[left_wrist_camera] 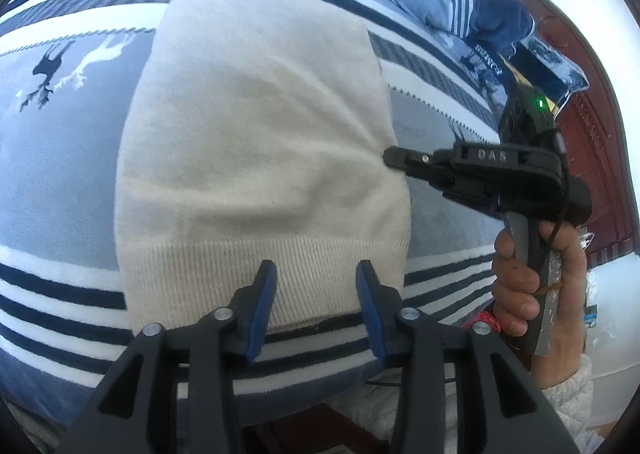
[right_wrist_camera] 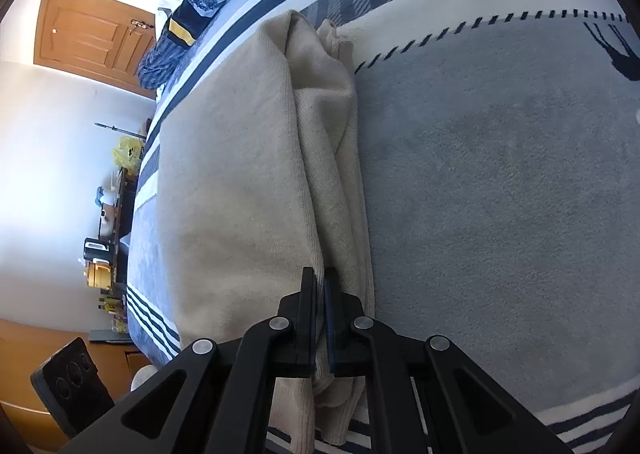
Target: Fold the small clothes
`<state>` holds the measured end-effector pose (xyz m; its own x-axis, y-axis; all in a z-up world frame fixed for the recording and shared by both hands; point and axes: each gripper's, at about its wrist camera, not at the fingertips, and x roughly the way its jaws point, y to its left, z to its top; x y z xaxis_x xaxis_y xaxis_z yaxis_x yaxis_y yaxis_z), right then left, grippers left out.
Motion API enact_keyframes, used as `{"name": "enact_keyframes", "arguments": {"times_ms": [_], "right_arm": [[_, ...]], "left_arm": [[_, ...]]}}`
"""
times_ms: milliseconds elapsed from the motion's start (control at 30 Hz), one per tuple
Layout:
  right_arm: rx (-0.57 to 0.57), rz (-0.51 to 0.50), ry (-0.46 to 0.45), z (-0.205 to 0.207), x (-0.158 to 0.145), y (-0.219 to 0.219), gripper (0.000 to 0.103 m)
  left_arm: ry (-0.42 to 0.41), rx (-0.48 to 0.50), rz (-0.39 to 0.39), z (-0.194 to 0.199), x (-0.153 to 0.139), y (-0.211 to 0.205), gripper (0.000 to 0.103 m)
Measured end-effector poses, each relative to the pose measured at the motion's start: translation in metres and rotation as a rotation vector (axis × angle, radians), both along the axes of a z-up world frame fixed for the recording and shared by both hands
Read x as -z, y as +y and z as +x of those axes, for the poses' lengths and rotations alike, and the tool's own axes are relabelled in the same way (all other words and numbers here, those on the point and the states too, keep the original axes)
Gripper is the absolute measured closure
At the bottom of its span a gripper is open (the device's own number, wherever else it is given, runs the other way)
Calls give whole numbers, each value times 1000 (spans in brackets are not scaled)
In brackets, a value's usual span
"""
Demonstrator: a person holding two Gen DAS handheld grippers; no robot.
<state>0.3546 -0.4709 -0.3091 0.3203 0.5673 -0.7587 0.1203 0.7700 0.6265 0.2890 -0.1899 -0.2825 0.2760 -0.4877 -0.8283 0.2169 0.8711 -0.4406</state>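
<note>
A cream knitted sweater [left_wrist_camera: 256,142] lies folded on a blue, white and navy striped blanket [left_wrist_camera: 52,182]. Its ribbed hem [left_wrist_camera: 312,254] faces me. My left gripper [left_wrist_camera: 317,274] hovers open at the hem, blue pads apart, with the ribbing showing between the fingers. My right gripper [left_wrist_camera: 394,156], held by a hand [left_wrist_camera: 520,278], pinches the sweater's right edge. In the right wrist view that gripper [right_wrist_camera: 320,280] is shut on the layered side fold of the sweater [right_wrist_camera: 232,182].
Blue patterned pillows and a dark striped garment [left_wrist_camera: 472,2] are piled at the far end by a red-brown headboard [left_wrist_camera: 600,142]. A wooden door [right_wrist_camera: 92,38] and a cluttered dark side table [right_wrist_camera: 120,214] lie beyond the bed's edge. Grey blanket [right_wrist_camera: 500,194] spreads beside the sweater.
</note>
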Motion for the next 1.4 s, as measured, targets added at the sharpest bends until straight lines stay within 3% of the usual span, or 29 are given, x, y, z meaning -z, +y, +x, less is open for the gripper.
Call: {"name": "enact_keyframes", "arguments": {"times_ms": [100,167,233,300,467,600,667,800,933,1033,1067,1100,1167,1200,1233,1367,1400], "right_arm": [[2,50,-14,2,-4,-6,97],[19,69,-39,2,-10,-12,85],[44,78,-82,4,-19,-19,52],[75,105,-123,7,-27,-26,44],[114,155,-201,18,-35,-31,37],[166,202,-223,28,-16,-37,35],[193,206,-181,38,-3,-38,34],[157,183,-188,70,1,-36,33],[154,218,-157,97,17,-34,26],[95,187,-178,117,17,-28,28],[77,180,-187,123,17,-26,31],[75,180,-181,128,20,-24,43],[91,221,-152,133,29,-23,59],[84,229,-143,137,30,-22,73],[79,222,-145,139,29,-21,77],[115,259,-282,143,-9,-22,81],[132,276,-329,144,-20,-22,81]], "left_arm": [[-34,-34,-9,8,-15,14,48],[-56,-63,-15,14,-24,24,44],[-76,-92,-13,25,-33,36,41],[-93,-117,-10,37,-41,47,40],[-113,-173,13,72,-46,72,36],[-95,-208,26,108,-36,87,34],[-74,-229,23,127,-26,92,34],[1,-244,-5,172,0,96,34],[52,-247,-94,211,19,95,34],[97,-256,-180,232,30,94,34],[97,-254,-202,235,31,93,39],[95,-250,-216,237,31,91,52],[109,-254,-227,240,31,89,63],[111,-261,-241,242,27,90,73],[102,-261,-281,242,19,91,75],[-34,-246,-371,251,-38,92,76],[-50,-240,-364,255,-43,88,76]]}}
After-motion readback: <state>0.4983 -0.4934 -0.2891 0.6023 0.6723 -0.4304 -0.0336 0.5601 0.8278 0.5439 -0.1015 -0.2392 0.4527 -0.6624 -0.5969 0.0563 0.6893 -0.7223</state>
